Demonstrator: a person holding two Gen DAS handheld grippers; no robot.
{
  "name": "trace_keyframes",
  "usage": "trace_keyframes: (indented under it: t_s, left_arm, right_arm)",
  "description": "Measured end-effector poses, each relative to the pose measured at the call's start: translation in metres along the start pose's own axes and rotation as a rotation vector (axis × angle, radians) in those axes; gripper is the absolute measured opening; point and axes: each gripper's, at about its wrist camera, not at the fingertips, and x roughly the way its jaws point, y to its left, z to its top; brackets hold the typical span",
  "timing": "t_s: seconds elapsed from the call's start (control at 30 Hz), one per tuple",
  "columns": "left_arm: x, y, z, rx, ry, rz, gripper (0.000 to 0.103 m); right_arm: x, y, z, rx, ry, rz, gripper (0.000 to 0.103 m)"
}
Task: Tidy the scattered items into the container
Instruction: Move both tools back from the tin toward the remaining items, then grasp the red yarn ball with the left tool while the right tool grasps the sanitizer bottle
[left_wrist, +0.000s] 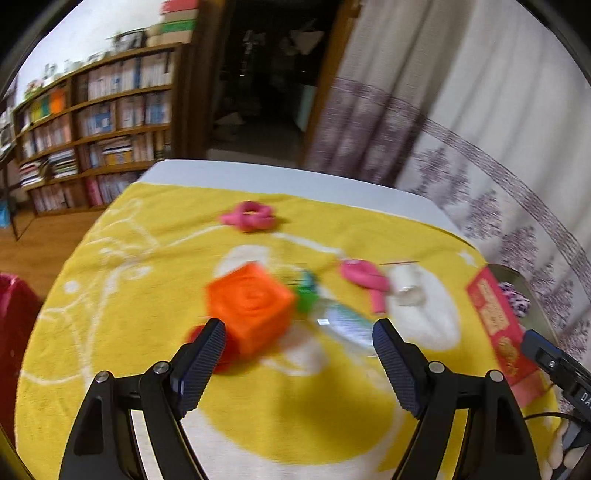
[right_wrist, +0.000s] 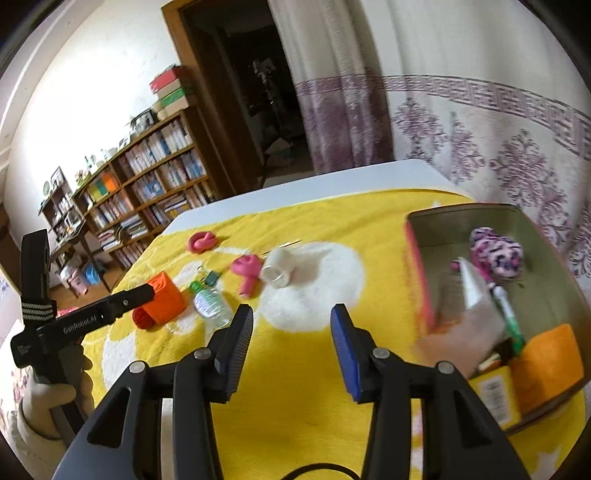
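Container (right_wrist: 417, 266) contents blurred; red object (left_wrist: 192, 338) hidden behind orange cube (left_wrist: 251, 306).

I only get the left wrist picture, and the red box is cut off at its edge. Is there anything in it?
Observer: Yes. The right wrist view looks into the box: a pink-and-purple fuzzy thing, a green pen and an orange block lie inside.
Operator: Is the other gripper carrying something?
Observer: No. The right gripper is open, with nothing between its fingers and only the yellow cloth showing through the gap.
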Motion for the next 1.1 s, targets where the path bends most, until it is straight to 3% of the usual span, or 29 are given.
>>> trace_keyframes:
  t_s: [0.2, 0.4, 0.7, 0.83, 0.87, 0.93, 1.1]
  left_arm:
    - [0.007, 0.035, -0.007, -0.022, 0.019, 0.051, 0.083]
    - [0.026, 0.042, -0.013, 0.016, 0.070, 0.065, 0.083]
    - [0.050, 0.054, -0.014, 0.031, 0.101, 0.040, 0.083]
    - [0.061, 0.055, -0.016, 0.020, 0.131, -0.010, 0.082]
    - [0.061, 0.056, -0.016, 0.016, 0.125, -0.023, 0.065]
    - [0.060, 0.055, -0.017, 0.009, 0.133, -0.063, 0.043]
    - [0.046, 0.048, -0.019, 0.010, 0.104, -0.097, 0.039]
  right_arm:
    - [0.015, 0.018, -0.003, -0.024, 0.033, 0.000, 0.053]
    - [0.027, 0.032, -0.004, -0.047, 0.060, -0.007, 0.053]
    - [0.047, 0.046, -0.005, -0.070, 0.099, -0.003, 0.054]
    - [0.055, 0.051, -0.007, -0.080, 0.121, -0.001, 0.054]
    - [0.057, 0.052, -0.007, -0.082, 0.124, 0.001, 0.054]
    - [0.061, 0.055, -0.006, -0.085, 0.130, 0.007, 0.054]
    - [0.073, 0.062, -0.006, -0.104, 0.156, 0.038, 0.053]
